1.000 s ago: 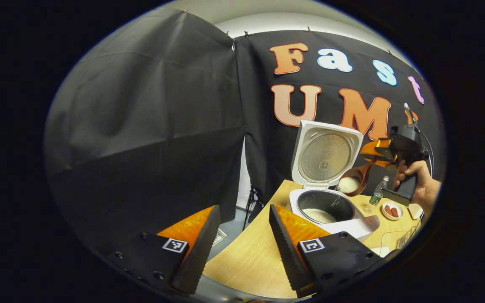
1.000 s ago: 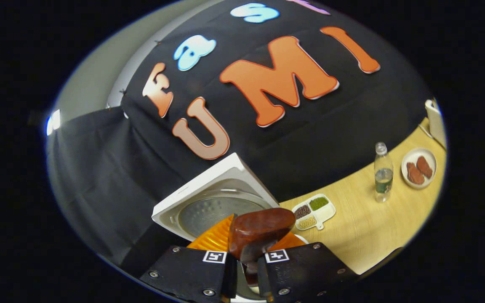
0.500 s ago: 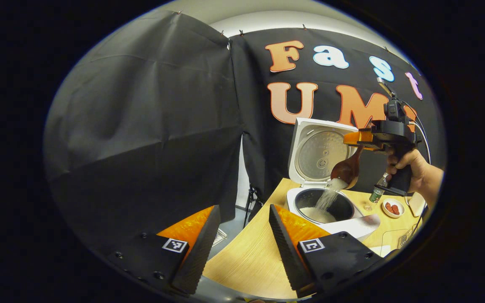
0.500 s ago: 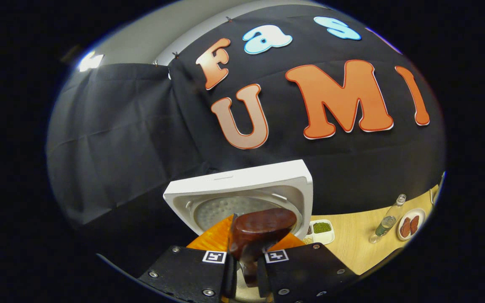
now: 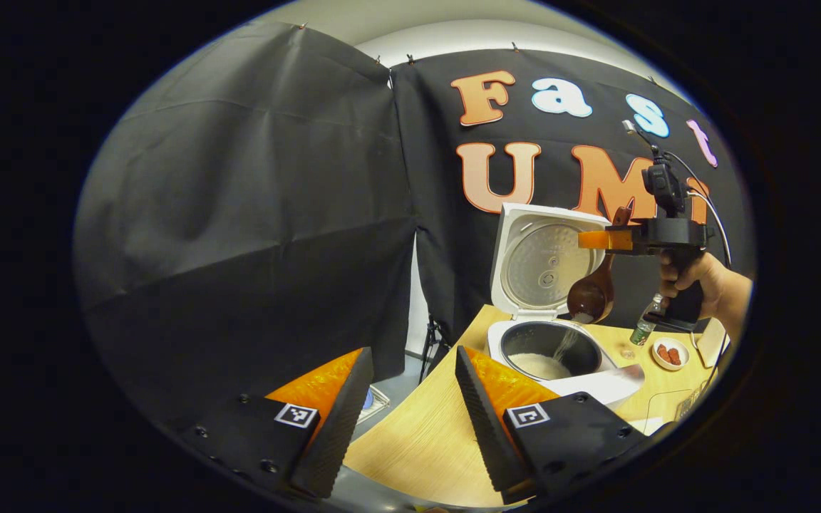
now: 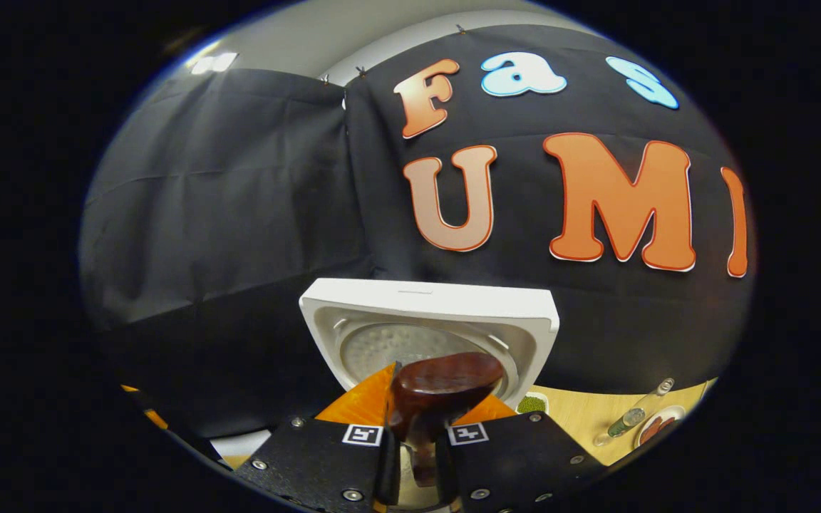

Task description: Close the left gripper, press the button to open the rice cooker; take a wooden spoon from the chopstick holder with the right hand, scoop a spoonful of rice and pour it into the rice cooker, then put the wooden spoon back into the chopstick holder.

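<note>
Your wooden spoon [image 5: 591, 296] hangs bowl-down over the open rice cooker [image 5: 560, 353], rice [image 5: 540, 365] in the pot — your right gripper [image 6: 416, 456] clamps its handle. Your left gripper [image 5: 407, 399] hovers spread apart above the table [image 5: 417, 442].

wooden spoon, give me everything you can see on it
The wooden spoon is dark reddish-brown and glossy. It hangs steeply, bowl down, above the open rice cooker; a thin stream of rice runs from the bowl into the pot. The right gripper has its jaws shut on the handle, whose rounded end sticks up past them.
</note>
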Tool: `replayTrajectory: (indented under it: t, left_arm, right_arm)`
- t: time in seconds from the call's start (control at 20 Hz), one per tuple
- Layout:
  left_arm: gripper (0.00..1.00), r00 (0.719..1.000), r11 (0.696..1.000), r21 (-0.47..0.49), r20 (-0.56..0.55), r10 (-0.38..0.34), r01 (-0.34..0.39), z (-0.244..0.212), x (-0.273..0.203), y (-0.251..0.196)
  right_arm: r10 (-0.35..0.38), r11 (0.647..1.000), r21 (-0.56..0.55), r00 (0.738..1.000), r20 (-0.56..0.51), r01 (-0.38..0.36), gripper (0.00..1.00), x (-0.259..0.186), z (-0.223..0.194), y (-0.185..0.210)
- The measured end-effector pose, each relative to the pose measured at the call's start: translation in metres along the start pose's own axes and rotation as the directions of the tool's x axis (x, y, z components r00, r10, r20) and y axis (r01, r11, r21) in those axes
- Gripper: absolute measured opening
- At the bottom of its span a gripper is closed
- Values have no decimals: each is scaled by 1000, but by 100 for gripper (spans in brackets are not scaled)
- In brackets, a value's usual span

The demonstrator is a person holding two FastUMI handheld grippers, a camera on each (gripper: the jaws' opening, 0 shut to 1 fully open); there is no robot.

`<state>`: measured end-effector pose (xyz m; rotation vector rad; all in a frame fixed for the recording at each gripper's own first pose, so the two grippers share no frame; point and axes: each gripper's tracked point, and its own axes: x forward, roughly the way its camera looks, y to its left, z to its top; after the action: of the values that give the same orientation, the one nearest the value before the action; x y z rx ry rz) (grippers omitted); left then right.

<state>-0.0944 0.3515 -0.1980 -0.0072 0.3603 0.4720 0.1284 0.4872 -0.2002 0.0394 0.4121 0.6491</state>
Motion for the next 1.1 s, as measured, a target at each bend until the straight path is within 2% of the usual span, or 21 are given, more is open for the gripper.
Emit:
replayTrajectory:
  t: [0.05, 0.1, 0.15, 0.25, 0.4, 0.6, 0.85, 0.9, 1.05, 1.1]
  left_arm:
    - [82, 1000, 1000, -1, -1, 3, -3, -1, -1, -1]
    - [82, 1000, 1000, 0, -3, 5, -5, 0, -2, -1]
    - [82, 1000, 1000, 1, -3, 7, -7, -1, -3, -2]
    - [80, 1000, 1000, 8, 1, 14, -14, 2, -5, -4]
    - [82, 1000, 1000, 16, 7, 24, -24, 2, -12, -7]
    - [81, 1000, 999, 32, 19, 24, -25, 5, -23, -22]
    - [82, 999, 998, 54, 51, 3, -6, 14, -43, -59]
    - [83, 998, 998, 58, 58, -1, -2, 17, -46, -70]
    - [95, 998, 998, 63, 67, -9, 5, 22, -54, -100]
    - [96, 997, 998, 66, 72, -12, 7, 24, -56, -108]
  right_arm:
    - [11, 1000, -29, 1000, 6, -10, 19, -1, 1, 3]
    - [17, 997, -69, 1000, 16, -15, 14, -2, 3, 7]
    - [23, 993, -114, 999, 28, -19, 19, -3, 5, 11]
    - [44, 982, -184, 998, 41, -36, 19, -7, 7, 21]
    - [63, 978, -202, 997, 42, -53, 19, -10, 1, 23]
    - [62, 997, -51, 997, 47, -60, 19, -28, 2, 7]
    - [22, 990, 141, 999, 47, -29, 19, -77, 1, -51]
    - [15, 986, 164, 999, 51, -23, 19, -89, 1, -64]
    - [-34, 979, 205, 998, 49, 23, 19, -130, -9, -103]
    - [-52, 975, 218, 997, 50, 40, 19, -143, -12, -117]
